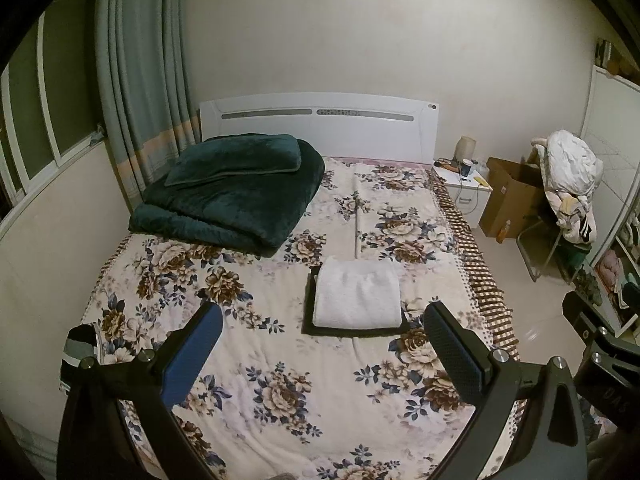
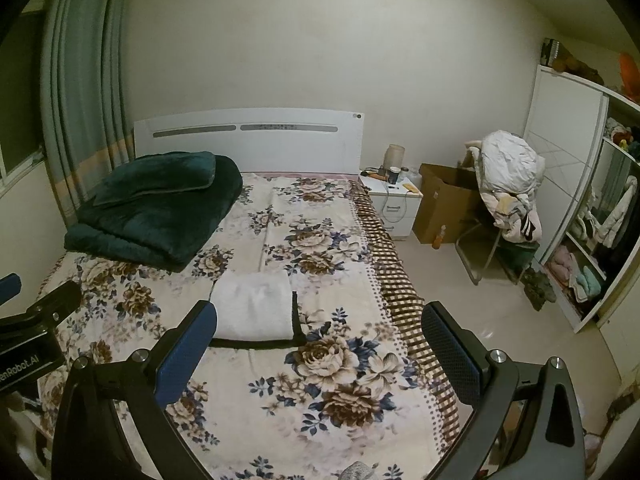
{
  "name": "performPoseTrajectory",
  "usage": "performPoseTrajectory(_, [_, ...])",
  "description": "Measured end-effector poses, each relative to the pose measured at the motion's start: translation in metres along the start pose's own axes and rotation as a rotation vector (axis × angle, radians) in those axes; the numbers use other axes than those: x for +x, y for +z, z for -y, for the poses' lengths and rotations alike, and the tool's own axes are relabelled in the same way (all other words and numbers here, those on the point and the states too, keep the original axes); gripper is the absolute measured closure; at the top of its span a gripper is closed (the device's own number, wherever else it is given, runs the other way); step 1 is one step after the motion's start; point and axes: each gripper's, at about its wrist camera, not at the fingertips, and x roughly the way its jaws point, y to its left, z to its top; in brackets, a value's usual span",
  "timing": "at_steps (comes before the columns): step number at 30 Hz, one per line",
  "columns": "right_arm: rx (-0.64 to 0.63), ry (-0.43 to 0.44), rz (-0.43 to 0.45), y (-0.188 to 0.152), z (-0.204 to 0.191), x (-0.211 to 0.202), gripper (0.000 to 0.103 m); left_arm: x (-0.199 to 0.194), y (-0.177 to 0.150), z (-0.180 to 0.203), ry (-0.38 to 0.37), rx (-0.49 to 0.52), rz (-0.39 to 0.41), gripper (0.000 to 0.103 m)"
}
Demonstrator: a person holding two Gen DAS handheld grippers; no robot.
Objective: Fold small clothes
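A folded white garment (image 1: 357, 296) lies on top of a folded black one (image 1: 310, 328) in the middle of the floral bed (image 1: 280, 380). Both show in the right wrist view too, white (image 2: 254, 306) on black (image 2: 296, 320). My left gripper (image 1: 324, 332) is open and empty, held above the bed just short of the stack. My right gripper (image 2: 320, 334) is open and empty, to the right of the stack. A striped grey-and-black garment (image 1: 78, 350) lies at the bed's left edge.
A folded dark green blanket (image 1: 228, 192) with a pillow lies at the head of the bed. A white nightstand (image 2: 394, 204), a cardboard box (image 2: 444, 200), a chair piled with clothes (image 2: 508, 184) and an open wardrobe (image 2: 592, 220) stand to the right.
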Motion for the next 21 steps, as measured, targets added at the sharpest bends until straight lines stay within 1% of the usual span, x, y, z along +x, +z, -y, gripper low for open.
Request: performPoseTrajectory(21, [-0.002, 0.009, 0.008, -0.0029, -0.0079, -0.0062, 0.0, -0.0075, -0.0007, -0.0015, 0.004, -0.004, 0.007, 0.0])
